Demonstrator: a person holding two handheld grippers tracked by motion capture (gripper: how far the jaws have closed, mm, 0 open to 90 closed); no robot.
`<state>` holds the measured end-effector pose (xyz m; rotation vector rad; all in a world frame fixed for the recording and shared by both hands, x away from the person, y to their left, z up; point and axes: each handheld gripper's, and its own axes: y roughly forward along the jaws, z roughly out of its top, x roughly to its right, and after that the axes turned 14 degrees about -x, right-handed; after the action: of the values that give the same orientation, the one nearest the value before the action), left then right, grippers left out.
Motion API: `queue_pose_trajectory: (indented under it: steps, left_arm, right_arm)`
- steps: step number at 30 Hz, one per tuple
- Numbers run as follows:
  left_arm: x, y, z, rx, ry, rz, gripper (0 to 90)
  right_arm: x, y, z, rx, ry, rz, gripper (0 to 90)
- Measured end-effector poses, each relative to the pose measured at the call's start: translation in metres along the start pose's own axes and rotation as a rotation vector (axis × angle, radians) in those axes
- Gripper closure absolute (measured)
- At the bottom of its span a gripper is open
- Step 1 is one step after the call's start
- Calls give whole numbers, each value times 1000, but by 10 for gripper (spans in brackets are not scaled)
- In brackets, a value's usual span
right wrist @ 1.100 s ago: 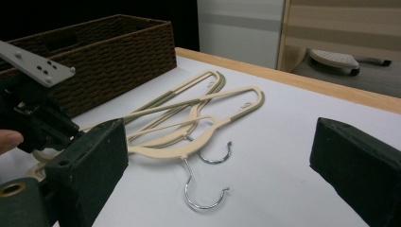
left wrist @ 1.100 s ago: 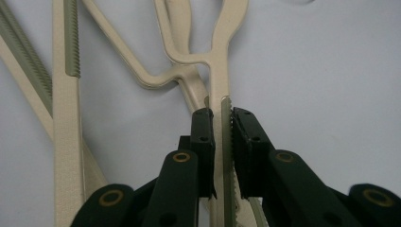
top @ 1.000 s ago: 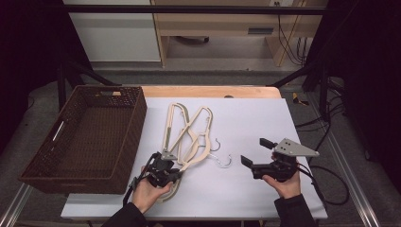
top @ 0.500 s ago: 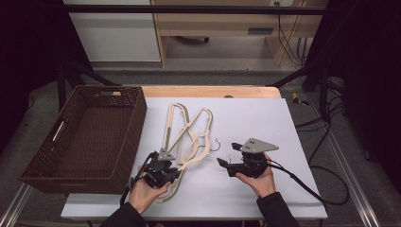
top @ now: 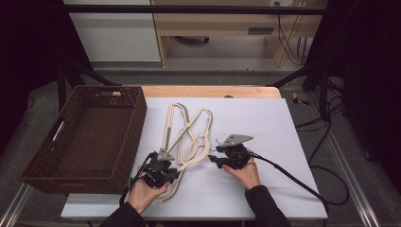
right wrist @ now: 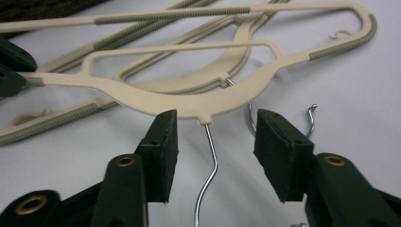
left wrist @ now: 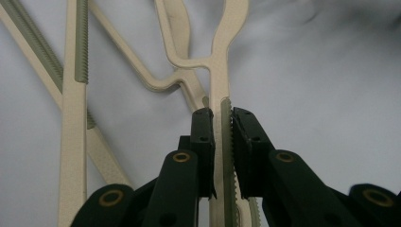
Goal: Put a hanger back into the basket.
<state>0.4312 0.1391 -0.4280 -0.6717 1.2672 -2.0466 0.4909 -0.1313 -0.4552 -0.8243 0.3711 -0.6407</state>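
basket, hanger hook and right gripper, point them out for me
basket point(top: 47, 163) high view, left rim
hanger hook point(right wrist: 208, 170) right gripper view, wire stem
right gripper point(right wrist: 215, 142) right gripper view, gap between open jaws

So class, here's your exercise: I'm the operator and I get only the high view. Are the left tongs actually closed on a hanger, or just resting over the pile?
Observer: Closed. The left gripper view shows the left tongs shut on the arm of one cream hanger, with the pads pressing its ribbed grey-green strip.
Operator: And the right tongs, are they gripping anything?
Observer: No. In the right gripper view the right tongs stand open. A hanger's wire hook runs between the jaws and touches neither.
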Motion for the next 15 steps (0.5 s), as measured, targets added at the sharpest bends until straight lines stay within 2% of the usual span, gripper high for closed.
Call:
queue_pose_trajectory:
  steps: [3,7,15]
  left_arm:
    - [0,-1,0,-10,5,-2,793]
    - [0,0,0,-14,9,-1,793]
    - [0,0,-1,-24,10,-7,792]
  right_arm:
    - [2,8,-1,-29,-5,7,572]
    - [3,11,-2,-41,-17,19,667]
    - [6,19,-3,-64,-30,55,769]
